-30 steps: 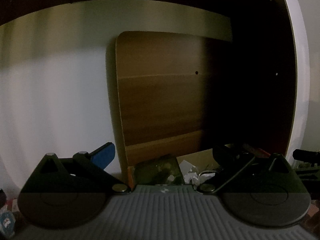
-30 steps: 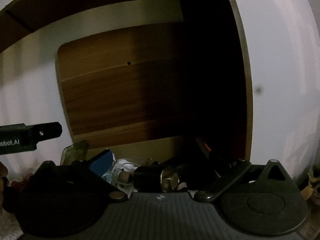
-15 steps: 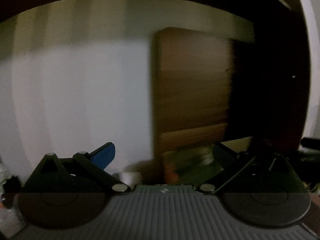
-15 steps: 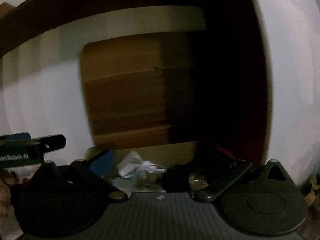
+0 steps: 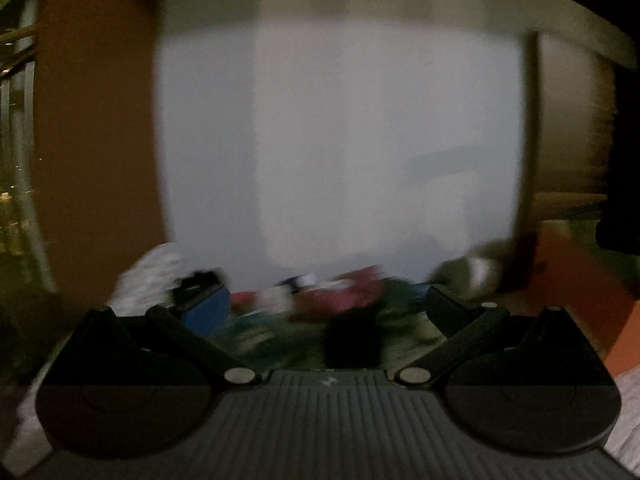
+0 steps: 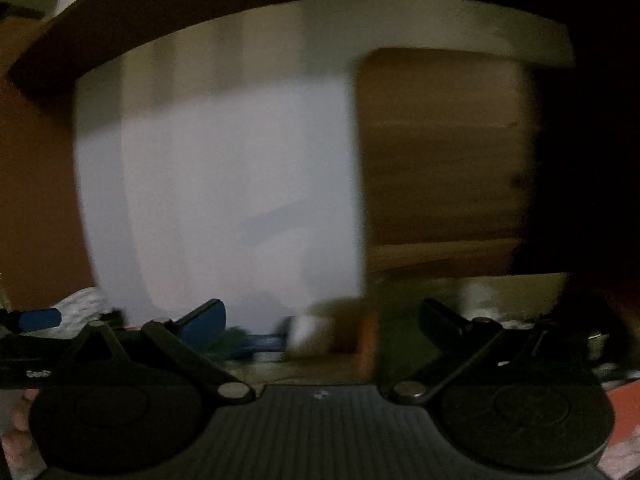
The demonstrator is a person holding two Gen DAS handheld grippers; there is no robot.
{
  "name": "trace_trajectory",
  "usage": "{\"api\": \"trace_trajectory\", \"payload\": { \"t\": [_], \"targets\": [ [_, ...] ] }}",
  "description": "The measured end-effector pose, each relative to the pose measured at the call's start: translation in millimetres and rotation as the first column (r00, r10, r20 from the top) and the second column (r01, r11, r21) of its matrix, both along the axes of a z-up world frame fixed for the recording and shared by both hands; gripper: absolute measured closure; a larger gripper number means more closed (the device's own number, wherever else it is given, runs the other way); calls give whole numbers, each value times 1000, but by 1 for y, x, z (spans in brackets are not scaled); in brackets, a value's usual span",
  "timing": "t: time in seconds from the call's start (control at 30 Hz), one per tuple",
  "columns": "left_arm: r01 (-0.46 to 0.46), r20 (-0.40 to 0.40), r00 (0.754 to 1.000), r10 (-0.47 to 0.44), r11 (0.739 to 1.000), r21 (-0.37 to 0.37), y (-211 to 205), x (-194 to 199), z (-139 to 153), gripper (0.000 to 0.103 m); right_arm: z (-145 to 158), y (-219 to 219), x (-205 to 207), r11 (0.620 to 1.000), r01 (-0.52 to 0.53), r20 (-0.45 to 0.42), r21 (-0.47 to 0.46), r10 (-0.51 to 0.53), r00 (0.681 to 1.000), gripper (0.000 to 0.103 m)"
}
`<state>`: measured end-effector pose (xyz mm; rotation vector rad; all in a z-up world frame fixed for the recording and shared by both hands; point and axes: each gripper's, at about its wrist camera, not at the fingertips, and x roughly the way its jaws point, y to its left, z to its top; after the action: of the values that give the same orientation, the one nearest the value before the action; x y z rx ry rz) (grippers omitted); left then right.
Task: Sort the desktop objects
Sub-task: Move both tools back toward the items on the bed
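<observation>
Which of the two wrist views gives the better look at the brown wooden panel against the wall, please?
The right wrist view does: the wooden panel fills its upper right, blurred but with its rounded corner and lower edge visible. In the left wrist view only a dim strip shows at the far right, too dark and smeared to be sure of.

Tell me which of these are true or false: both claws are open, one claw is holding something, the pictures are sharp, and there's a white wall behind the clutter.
1. Both claws are open. True: the left claw and right claw stand spread, nothing between the fingers.
2. The right claw grips a cup. False: it holds nothing.
3. The views are sharp. False: both are motion-blurred, so the desk clutter cannot be identified.
4. A white wall stands behind the clutter. True.
</observation>
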<state>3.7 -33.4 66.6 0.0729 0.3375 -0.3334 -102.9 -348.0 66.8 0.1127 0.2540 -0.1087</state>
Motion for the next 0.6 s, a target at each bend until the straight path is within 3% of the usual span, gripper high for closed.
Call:
{"api": "trace_trajectory", "payload": {
  "t": [0.37,0.5,0.6],
  "targets": [
    [-136,21,991,135,989,59,83,-30,-28,0,-43,84,36,986,-165,-96,40,168,981,0],
    [-137,-8,990,138,988,66,98,-38,-38,0,-60,103,42,981,-191,-135,37,194,972,0],
    [-82,-35,996,85,994,71,98,-45,-48,0,-69,109,45,980,-193,-159,41,197,967,0]
  ]
}}
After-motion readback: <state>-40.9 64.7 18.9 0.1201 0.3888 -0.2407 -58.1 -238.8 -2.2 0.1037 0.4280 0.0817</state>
